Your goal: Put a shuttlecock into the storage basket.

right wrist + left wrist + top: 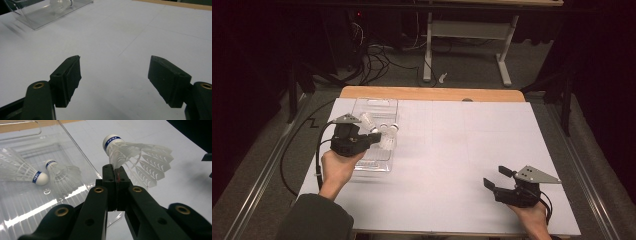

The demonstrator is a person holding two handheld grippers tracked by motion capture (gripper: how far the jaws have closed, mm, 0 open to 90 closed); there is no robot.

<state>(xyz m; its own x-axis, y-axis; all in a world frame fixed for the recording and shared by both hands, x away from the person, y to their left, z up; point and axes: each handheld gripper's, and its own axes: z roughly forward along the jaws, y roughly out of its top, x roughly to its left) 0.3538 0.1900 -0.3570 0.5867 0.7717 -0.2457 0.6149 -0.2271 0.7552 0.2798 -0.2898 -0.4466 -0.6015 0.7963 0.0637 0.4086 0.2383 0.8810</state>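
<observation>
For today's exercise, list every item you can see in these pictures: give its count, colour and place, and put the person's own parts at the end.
Shuttlecock in the tongs: one, white with a blue band, pinched by its feathers beside the tray.
Shuttlecocks in the tray: two, white with blue bands, lying inside.
Tray: one, clear plastic, table's far left.
Table: one, white top, wooden far edge.
Left tongs: one, black, shut on the shuttlecock.
Right tongs: one, black, open, near right corner.
Hands: two, each gripping a tool.
</observation>
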